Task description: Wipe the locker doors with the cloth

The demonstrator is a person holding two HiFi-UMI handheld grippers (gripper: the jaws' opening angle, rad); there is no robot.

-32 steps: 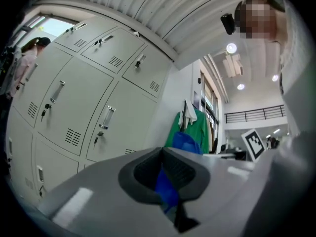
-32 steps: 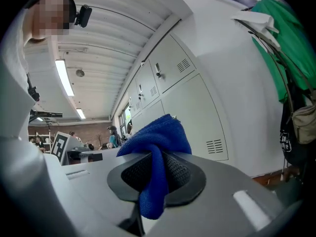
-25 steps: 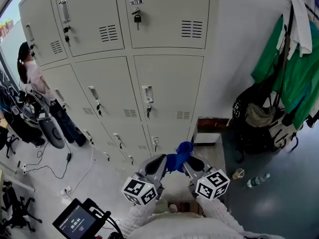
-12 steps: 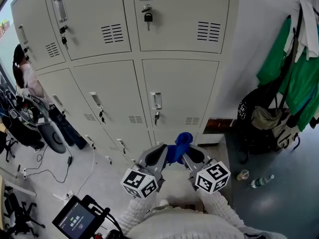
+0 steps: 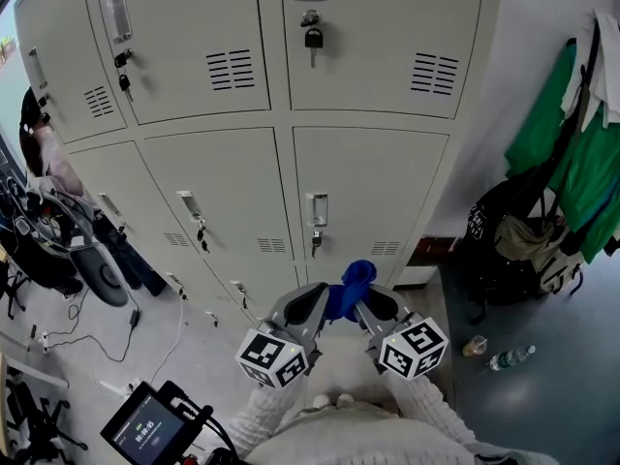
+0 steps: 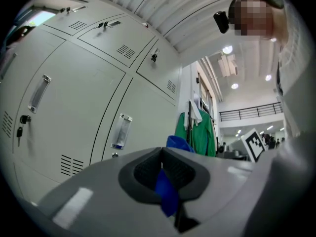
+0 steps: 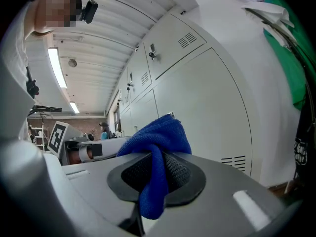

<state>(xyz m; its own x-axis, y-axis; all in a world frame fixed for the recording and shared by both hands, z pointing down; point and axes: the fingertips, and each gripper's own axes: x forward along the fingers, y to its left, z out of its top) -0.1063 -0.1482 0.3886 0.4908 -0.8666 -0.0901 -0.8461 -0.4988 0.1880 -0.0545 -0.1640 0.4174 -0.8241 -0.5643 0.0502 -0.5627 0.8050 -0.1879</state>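
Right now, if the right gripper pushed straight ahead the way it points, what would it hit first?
Probably the grey locker door ahead, with the blue cloth clamped in the right gripper touching before the jaws. Nothing else shows in that line; the gap is hard to judge.

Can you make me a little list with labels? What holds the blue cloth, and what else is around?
Lockers: grey, doors closed
Padlock: hangs on a top door
Cloth: blue, bunched, held between both grippers in front of the lockers
Left gripper: shut on cloth
Right gripper: shut on cloth
Cloth touching a door: cannot tell
Right side: green clothes hanging, bottle on the floor
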